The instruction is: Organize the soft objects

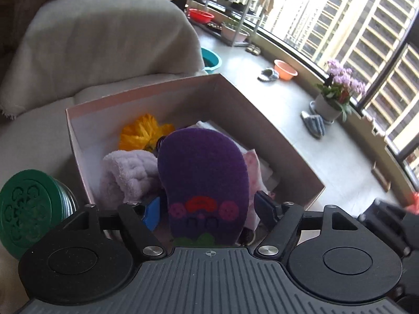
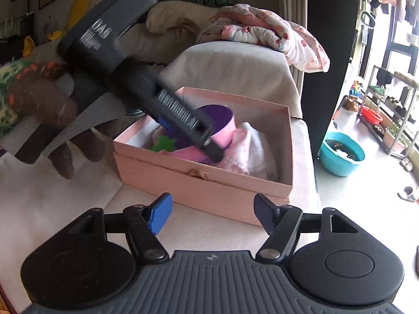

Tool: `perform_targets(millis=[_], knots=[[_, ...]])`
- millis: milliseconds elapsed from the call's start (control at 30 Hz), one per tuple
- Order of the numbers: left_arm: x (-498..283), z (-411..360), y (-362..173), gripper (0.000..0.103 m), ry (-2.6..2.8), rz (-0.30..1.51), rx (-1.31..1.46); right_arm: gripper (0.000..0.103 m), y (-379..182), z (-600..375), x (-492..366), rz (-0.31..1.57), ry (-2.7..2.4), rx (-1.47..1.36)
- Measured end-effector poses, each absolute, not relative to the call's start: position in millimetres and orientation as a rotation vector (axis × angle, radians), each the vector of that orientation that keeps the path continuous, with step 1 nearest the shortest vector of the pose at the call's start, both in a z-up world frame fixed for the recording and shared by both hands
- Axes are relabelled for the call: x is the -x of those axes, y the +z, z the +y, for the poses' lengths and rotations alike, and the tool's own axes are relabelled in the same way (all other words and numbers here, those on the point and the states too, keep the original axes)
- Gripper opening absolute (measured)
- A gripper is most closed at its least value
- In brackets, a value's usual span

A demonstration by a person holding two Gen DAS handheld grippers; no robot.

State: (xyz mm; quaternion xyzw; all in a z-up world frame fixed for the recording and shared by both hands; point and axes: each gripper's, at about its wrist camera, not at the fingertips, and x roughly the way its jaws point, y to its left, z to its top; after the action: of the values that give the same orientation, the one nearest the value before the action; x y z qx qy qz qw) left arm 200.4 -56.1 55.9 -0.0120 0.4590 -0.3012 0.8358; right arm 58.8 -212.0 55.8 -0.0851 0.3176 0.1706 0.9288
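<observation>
A pink cardboard box (image 1: pixel 264 120) sits on a pale sofa seat and also shows in the right wrist view (image 2: pixel 209 183). My left gripper (image 1: pixel 207 209) is down in the box, its jaws wide apart on either side of a purple plush toy (image 1: pixel 204 175) with a stitched face. Whether the fingers touch the toy is unclear. Beside it lie a white fluffy towel (image 1: pixel 131 172), a yellow plush (image 1: pixel 141 133) and pink cloth (image 1: pixel 252 175). My right gripper (image 2: pixel 210 213) is open and empty just in front of the box.
A green round lid (image 1: pixel 28 209) stands left of the box. The sofa back carries a white cover (image 1: pixel 104 41) and a floral blanket (image 2: pixel 272 34). Basins (image 2: pixel 340 154), slippers (image 1: pixel 313 124) and a flower pot (image 1: pixel 330 104) are on the balcony floor.
</observation>
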Motion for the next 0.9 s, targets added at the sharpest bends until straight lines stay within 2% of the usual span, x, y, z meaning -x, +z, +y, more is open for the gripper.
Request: perform_targets(millis=[133,233,333,467,567,767,867,900], knots=[[-232.2,-35.2,63.2,0.081,-0.637,1.011,0.290,0.069,54.5,-212.8,-55.1,0.655,0.357,0.159],[-236.6,-21.1,71.7,0.076,-0.633,0.965,0.409,0.069,52.3,-214.4,-53.9,0.666,0.355,0.143],[-214.1,-15.7,94.8,0.076,-0.604,0.805,0.286,0.069,50.2,-215.6,-50.0,0.664,0.324,0.141],[-144.8,-2.3,108.9,0.076,-0.544,0.643,0.108,0.072,47.9,-218.7,-42.5,0.665,0.249,0.081],[-84.8,10.1,88.0,0.076,-0.443,0.602,-0.006,0.074,42.1,-217.8,-37.4,0.704,0.221,0.009],[-41.1,18.2,8.1,0.076,-0.327,0.734,0.002,0.074,24.2,-198.3,-44.5,0.805,0.216,-0.015],[-43.8,8.5,-4.4,0.078,-0.276,0.717,-0.025,0.089,18.2,-186.5,-49.4,0.827,0.180,0.054],[-44.2,4.1,-5.8,0.080,-0.261,0.710,-0.039,0.098,16.0,-184.5,-48.8,0.821,0.158,0.074]])
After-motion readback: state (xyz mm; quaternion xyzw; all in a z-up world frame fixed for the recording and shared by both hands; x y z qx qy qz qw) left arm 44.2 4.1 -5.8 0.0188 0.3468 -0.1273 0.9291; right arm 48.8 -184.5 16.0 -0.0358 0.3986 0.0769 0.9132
